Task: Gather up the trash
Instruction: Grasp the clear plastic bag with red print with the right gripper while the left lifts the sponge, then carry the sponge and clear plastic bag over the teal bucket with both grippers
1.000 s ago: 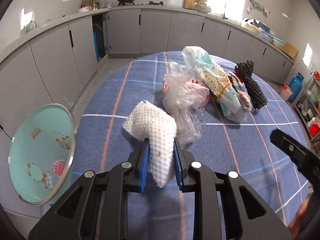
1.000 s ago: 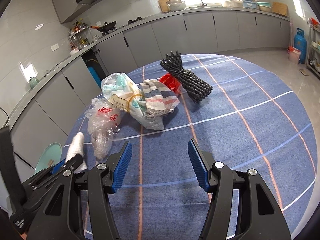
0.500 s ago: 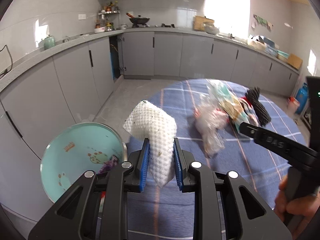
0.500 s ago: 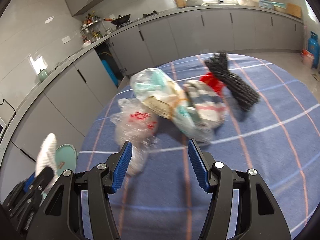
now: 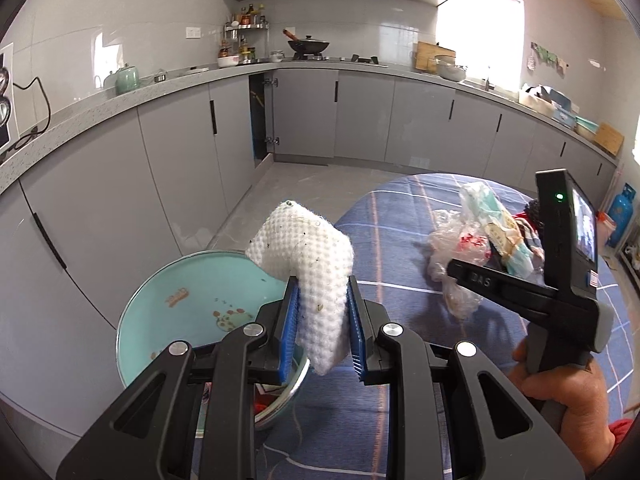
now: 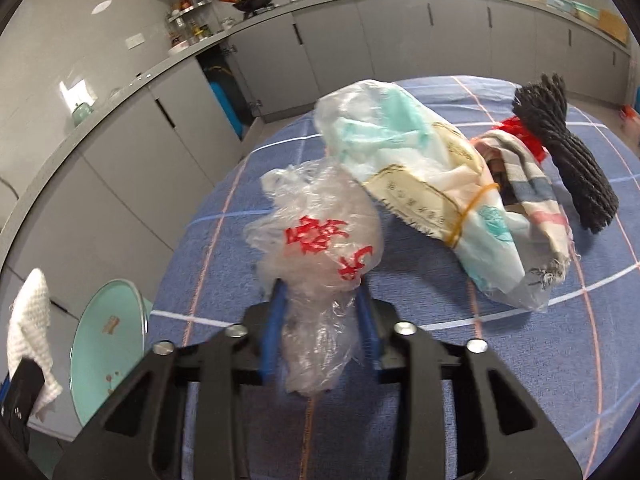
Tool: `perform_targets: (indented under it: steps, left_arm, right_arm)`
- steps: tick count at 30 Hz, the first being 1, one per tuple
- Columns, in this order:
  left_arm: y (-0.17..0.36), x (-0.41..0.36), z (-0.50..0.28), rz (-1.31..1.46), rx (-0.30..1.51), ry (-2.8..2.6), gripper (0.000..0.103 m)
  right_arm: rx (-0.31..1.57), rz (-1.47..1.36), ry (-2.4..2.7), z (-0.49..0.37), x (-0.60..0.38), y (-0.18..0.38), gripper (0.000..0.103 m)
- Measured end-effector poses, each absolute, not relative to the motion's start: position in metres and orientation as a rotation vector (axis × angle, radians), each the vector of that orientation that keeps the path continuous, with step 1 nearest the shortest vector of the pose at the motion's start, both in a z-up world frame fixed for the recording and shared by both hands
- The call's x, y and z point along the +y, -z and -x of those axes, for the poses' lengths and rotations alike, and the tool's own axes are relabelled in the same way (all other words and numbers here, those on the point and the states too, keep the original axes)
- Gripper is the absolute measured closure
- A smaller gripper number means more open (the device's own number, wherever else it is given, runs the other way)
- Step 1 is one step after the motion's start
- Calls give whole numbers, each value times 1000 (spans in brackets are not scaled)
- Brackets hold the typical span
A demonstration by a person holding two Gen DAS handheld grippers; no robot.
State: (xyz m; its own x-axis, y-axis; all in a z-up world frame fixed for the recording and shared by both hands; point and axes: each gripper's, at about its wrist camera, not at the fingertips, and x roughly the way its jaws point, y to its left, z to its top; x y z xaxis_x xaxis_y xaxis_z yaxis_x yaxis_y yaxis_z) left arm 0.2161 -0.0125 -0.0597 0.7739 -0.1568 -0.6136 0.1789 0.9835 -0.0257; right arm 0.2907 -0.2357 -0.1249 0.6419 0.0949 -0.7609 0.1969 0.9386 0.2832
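We see the left gripper (image 5: 322,330) clamped on a white bumpy foam wrap (image 5: 310,270), whose free end stands up ahead of the blue pads (image 5: 291,330). Below and to the left of this gripper lies a turquoise bowl (image 5: 192,292) with a metal rim, beside the edge of the round table covered with a blue checked cloth (image 5: 400,256).

The right gripper (image 6: 322,330) has just been closing, and its narrow jaws now press on the lower part of a crumpled clear plastic bag with red print (image 6: 320,256), which rises ahead of the fingers. Beyond that bag and to the right we find a bundled pale bag with a rubber band (image 6: 420,176), a striped cloth (image 6: 532,196) and a black foam net roll (image 6: 572,160), all lying on the cloth.
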Motion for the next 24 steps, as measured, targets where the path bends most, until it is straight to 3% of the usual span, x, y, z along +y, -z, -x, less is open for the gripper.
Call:
perform_targets:
  steps: [1, 5, 24]
  left_arm:
    - [60, -11, -216, -29, 664, 178, 80]
    - [59, -4, -215, -16, 662, 178, 80]
    - [54, 22, -192, -23, 661, 141, 79]
  right_arm:
    - [871, -363, 51, -289, -236, 123, 83]
    - [824, -373, 14, -266, -240, 110, 88]
    - [701, -338, -103, -187, -219, 56, 89]
